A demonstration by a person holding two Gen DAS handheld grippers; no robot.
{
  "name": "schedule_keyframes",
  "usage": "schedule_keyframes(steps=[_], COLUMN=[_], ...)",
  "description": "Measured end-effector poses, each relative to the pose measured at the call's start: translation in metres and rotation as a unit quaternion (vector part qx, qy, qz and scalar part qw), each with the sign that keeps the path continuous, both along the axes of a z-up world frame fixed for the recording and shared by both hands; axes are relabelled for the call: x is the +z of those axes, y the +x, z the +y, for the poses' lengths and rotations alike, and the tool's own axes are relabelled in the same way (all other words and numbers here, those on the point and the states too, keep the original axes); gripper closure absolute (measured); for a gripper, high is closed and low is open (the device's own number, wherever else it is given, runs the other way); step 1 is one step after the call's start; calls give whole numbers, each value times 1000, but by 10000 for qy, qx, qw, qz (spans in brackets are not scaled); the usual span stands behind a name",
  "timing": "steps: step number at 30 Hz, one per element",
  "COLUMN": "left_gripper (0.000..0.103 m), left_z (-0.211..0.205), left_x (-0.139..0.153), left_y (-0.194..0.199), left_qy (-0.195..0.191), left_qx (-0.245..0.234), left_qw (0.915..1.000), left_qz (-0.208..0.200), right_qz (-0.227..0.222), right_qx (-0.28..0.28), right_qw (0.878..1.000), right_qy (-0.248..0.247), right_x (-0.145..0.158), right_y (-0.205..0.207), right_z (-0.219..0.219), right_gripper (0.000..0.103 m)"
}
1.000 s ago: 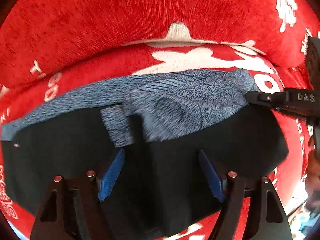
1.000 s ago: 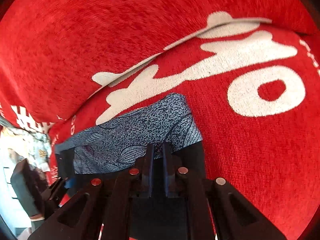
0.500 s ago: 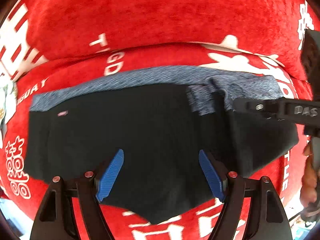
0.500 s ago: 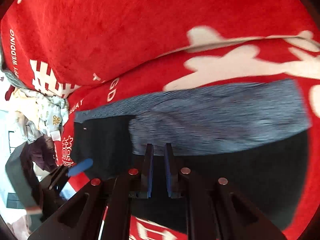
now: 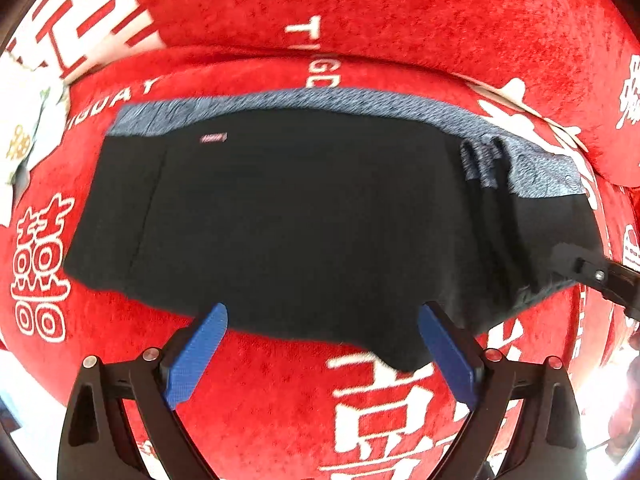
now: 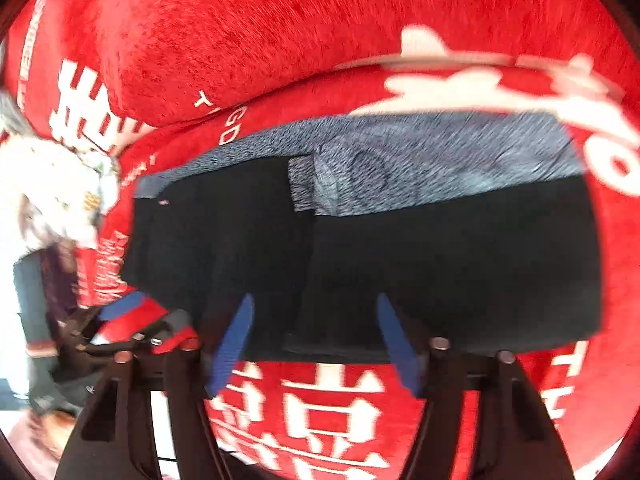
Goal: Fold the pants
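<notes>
The pants (image 5: 304,216) are black with a blue-grey patterned band along the far edge. They lie folded flat on a red sofa seat, also in the right wrist view (image 6: 420,256). My left gripper (image 5: 322,320) is open and empty, at the pants' near edge. My right gripper (image 6: 314,304) is open and empty over the near edge of the pants. One right finger (image 5: 592,272) shows at the pants' right end in the left wrist view. The left gripper (image 6: 132,316) shows at the left in the right wrist view.
The sofa cover (image 5: 400,400) is red plush with white characters; its backrest (image 5: 400,8) rises behind the pants. A pile of light clothes (image 6: 52,184) lies at the sofa's left end.
My right gripper was shut on the pants at their patterned end and has opened and let go. Both grippers have drawn back toward the near edge. The pants now lie flat.
</notes>
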State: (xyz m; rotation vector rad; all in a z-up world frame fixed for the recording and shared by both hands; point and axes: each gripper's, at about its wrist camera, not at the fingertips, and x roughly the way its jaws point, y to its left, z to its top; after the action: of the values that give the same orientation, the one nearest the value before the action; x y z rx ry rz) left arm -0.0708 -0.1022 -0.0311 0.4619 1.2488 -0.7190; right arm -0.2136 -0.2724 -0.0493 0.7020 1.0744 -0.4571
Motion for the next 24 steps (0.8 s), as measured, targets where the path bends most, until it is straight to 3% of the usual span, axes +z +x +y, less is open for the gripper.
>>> schedule_keyframes(steps=[4, 7, 8, 9, 13, 16, 17, 20, 22, 23, 24], left_gripper=[6, 6, 6, 6, 6, 6, 6, 6, 6, 6, 6], left_z=[1, -2, -7, -8, -9, -9, -10, -7, -8, -8, -10], left_x=[-5, -10, -10, -10, -6, -6, -5, 1, 4, 4, 3], left_y=[-1, -1, -1, -1, -2, -1, -1, 0, 1, 2, 3], left_qy=[99, 138, 115, 87, 47, 95, 104, 65, 20, 14, 27], left_qx=[42, 104, 114, 119, 128, 122, 112, 107, 88, 84, 85], left_qw=[9999, 9998, 9998, 9998, 9999, 9998, 9999, 9999, 10000, 10000, 10000], left_qz=[13, 83, 99, 104, 84, 95, 81, 45, 16, 12, 12], right_qz=[316, 887, 1068, 1081, 854, 1082, 1101, 1011, 760, 682, 554], right_qx=[682, 1363, 1469, 1460, 1052, 1159, 1212, 1201, 1002, 948, 883], right_qw=[9933, 9735, 9663, 9658, 9765, 9737, 9733, 9783, 9855, 9879, 9919], right_qy=[-880, -1610, -1823, -1849, -1675, -1634, -1608, -1355, -1141, -1016, -725], right_x=[10, -5, -12, -14, -8, -19, -22, -21, -11, -10, -14], right_y=[4, 13, 16, 16, 13, 19, 22, 27, 28, 27, 28], right_z=[31, 58, 62, 62, 49, 48, 48, 46, 42, 41, 41], right_gripper=[33, 34, 43, 55, 56, 60, 76, 93, 95, 102, 102])
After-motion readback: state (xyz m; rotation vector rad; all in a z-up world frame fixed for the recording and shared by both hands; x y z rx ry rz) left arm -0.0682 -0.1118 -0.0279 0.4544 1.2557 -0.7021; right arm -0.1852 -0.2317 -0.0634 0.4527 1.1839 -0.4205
